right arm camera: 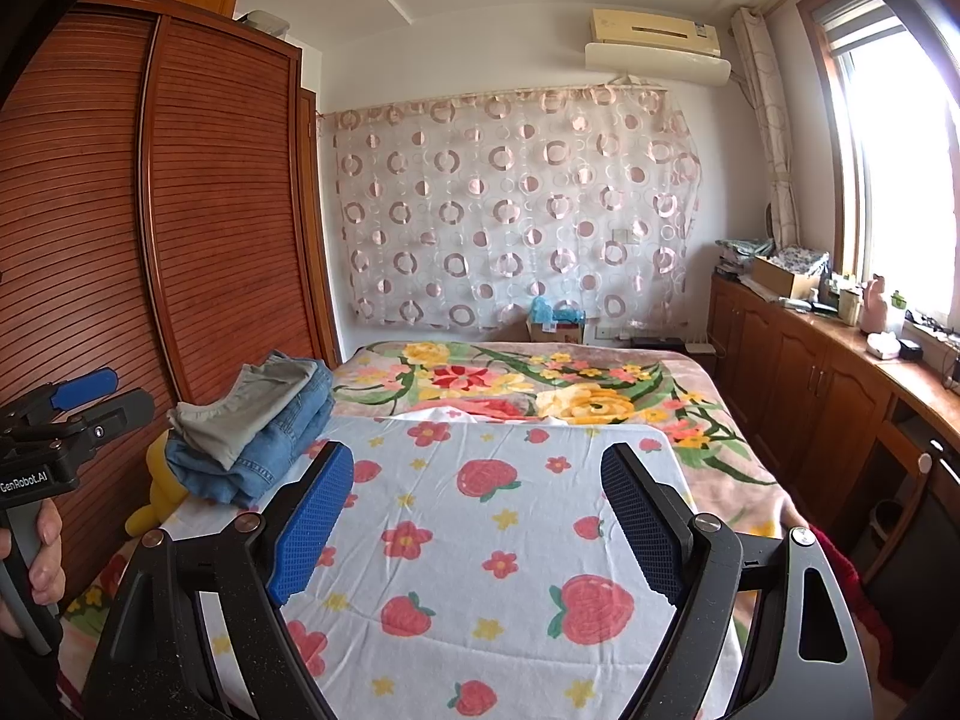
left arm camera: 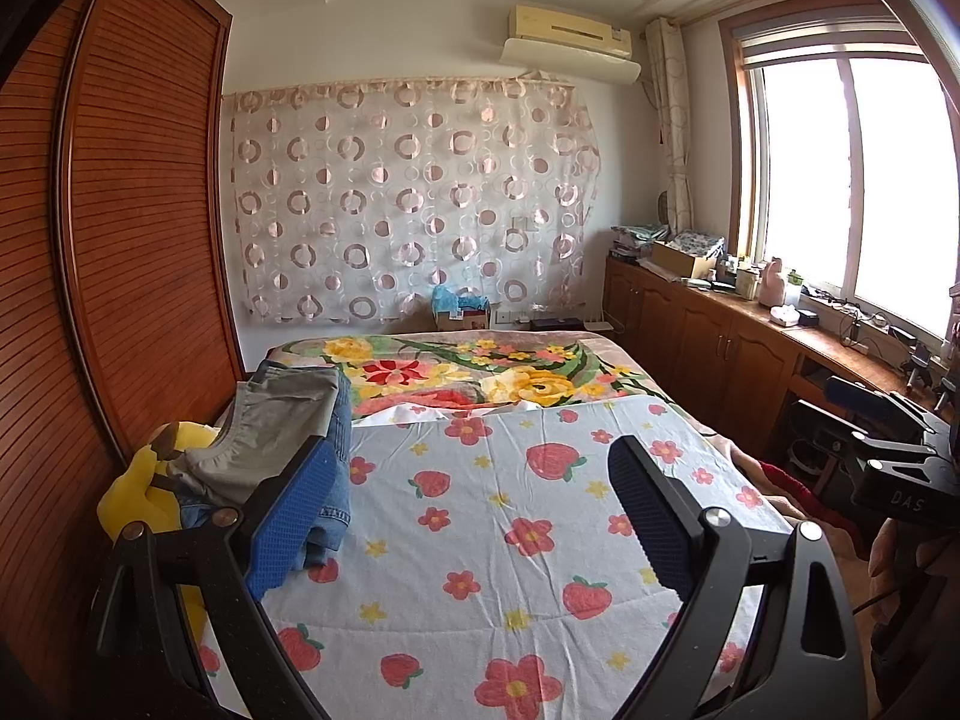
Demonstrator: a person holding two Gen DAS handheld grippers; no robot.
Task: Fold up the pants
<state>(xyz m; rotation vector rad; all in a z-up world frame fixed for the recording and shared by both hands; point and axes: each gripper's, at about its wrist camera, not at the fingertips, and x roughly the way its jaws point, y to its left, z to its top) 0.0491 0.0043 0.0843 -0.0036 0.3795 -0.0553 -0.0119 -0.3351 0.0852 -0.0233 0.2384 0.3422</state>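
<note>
Both sets of jaws stand wide apart with nothing between them: the left gripper (left arm camera: 480, 510) and the right gripper (right arm camera: 477, 516) each hover over a white sheet (right arm camera: 480, 540) printed with strawberries and flowers, spread on the bed. The pants (right arm camera: 264, 426) sit folded in a small stack, a grey pair on top of blue jeans, at the left edge of the bed near the wooden wardrobe (right arm camera: 228, 210), resting partly on a yellow plush toy (left arm camera: 135, 492). A floral blanket (right arm camera: 540, 384) lies beyond the sheet. A hand (right arm camera: 42, 552) grips the left gripper's handle.
</note>
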